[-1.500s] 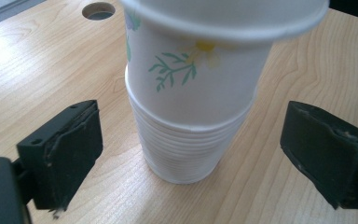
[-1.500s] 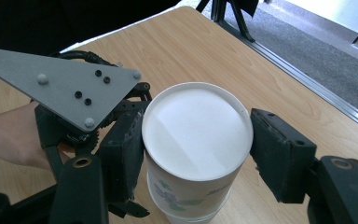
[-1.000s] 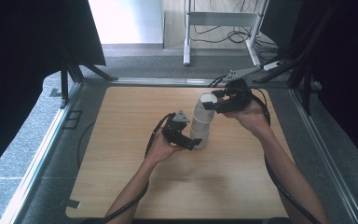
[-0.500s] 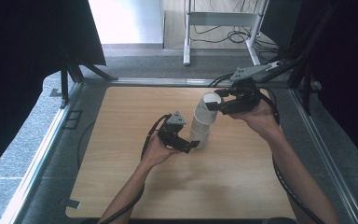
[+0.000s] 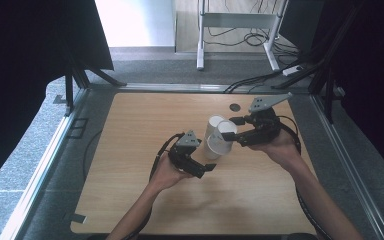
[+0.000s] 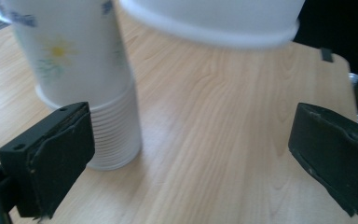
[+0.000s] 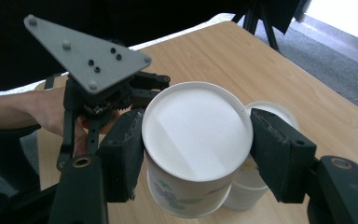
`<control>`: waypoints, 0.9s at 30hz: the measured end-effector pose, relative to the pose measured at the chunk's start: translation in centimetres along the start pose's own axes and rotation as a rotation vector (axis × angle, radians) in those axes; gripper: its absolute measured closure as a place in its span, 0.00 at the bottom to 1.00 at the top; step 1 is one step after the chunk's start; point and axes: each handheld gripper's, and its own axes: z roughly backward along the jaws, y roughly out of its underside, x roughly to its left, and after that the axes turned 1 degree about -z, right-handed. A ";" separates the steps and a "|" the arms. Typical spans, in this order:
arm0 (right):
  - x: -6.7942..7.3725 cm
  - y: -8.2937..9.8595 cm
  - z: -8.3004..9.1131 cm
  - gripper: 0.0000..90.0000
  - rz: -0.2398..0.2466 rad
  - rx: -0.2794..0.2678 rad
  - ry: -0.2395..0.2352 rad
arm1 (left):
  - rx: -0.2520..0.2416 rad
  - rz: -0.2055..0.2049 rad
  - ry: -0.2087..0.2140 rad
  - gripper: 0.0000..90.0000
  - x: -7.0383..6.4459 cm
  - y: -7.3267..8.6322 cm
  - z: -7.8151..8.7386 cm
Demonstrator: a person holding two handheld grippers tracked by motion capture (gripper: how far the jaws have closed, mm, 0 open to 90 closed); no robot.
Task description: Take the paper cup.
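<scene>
I hold the top paper cup (image 7: pixel 193 154) clamped between the right gripper (image 7: pixel 196 158) jaws, which press on opposite sides of its wall just under the rim. In the right gripper view the cup is upside down, its white base facing the camera. The cup stack (image 6: pixel 93 98) stands on the wooden table (image 5: pixel 145 125) near its middle, just beside the lifted cup. The left gripper (image 5: pixel 207 167) sits low at the foot of the stack with its jaws spread wide and nothing between them; one pad (image 6: pixel 58 158) lies near the ribbed bottom rims.

Procedure for the step in hand, as I judge it, separating one cup:
1. Keep the right clamp light; a paper wall buckles easily.
2. Close the left jaws on the lower rims of the stack before any further pull, so that the stack does not tip.
3. Draw the held cup straight along the stack axis, without twisting.

The held cup appears fully clear of the stack, though its rim is blurred in the left gripper view.

Pose: my right hand (image 5: pixel 280 145) reaches in from the right, jaws level and pointing left. The left hand (image 5: pixel 167 172) is angled inward, jaws aimed at the stack base.
</scene>
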 end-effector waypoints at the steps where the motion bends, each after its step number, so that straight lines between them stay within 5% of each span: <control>1: 0.2 0.4 -0.1 0.41 -0.002 -0.001 -0.007 | -0.003 -0.005 0.009 0.00 -0.2 0.1 0.0; 11: 1.0 3.6 -1.5 0.41 -0.015 0.007 -0.041 | -0.002 -0.043 0.027 0.03 -1.5 1.1 -1.1; 27: 2.0 5.7 -3.6 0.41 0.001 0.046 -0.055 | -0.024 -0.023 0.055 0.16 -1.9 3.2 -3.1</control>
